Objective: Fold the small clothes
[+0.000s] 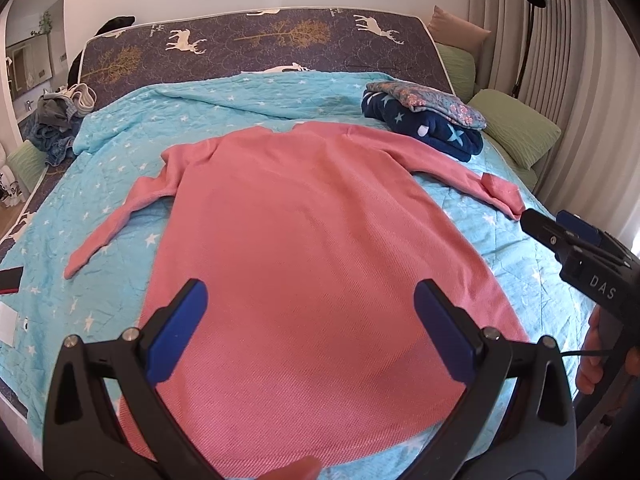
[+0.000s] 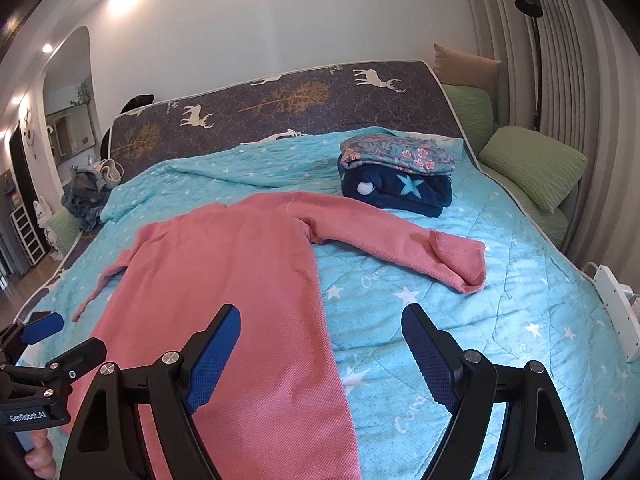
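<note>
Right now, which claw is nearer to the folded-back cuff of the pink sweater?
Right. The right claw hangs open just short of the cuff, over the quilt beside the sweater's edge. The left claw is open over the sweater's body, farther away.

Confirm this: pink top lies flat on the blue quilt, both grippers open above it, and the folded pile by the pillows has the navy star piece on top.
Wrong on the pile: the floral piece is on top, the navy star piece beneath, clearest in the right wrist view. The pink top does lie flat on the quilt, both grippers open.

A home bedroom: bed (image 2: 520, 280), green pillows (image 2: 532, 168), floor lamp (image 2: 528, 0), folded clothes (image 2: 396, 172).
</note>
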The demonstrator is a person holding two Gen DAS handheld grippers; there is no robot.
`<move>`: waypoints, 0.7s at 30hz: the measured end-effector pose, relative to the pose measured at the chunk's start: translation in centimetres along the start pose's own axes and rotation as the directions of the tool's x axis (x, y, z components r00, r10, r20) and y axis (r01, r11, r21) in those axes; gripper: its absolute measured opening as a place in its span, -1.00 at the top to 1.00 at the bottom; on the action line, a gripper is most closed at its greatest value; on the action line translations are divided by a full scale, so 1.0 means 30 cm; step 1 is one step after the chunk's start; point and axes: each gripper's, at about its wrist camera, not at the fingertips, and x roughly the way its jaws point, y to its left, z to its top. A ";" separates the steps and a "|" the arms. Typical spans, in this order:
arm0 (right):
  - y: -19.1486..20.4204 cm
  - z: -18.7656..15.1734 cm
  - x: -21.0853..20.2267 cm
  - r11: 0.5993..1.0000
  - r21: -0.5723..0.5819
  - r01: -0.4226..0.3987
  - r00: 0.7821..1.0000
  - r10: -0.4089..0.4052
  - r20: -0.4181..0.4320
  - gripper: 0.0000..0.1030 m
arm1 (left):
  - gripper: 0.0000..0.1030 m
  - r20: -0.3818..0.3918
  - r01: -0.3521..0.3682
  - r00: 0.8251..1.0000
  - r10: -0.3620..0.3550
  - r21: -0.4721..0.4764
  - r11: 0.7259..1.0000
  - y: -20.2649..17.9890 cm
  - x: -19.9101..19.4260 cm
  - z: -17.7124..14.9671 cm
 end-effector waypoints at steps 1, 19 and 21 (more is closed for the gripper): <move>0.000 0.000 0.000 1.000 -0.001 0.000 1.000 0.000 0.001 -0.64 | -0.99 -0.001 0.000 1.000 0.000 0.000 1.000 -0.001 0.000 -0.001; 0.022 -0.014 0.020 0.999 -0.036 0.000 1.000 -0.001 -0.031 -0.65 | -0.99 -0.016 -0.074 0.997 0.074 0.013 0.997 -0.011 0.022 -0.017; 0.026 -0.012 0.019 0.999 -0.041 0.005 1.000 -0.006 -0.022 -0.65 | -0.99 -0.014 -0.062 0.998 0.062 0.009 0.998 -0.005 0.026 -0.020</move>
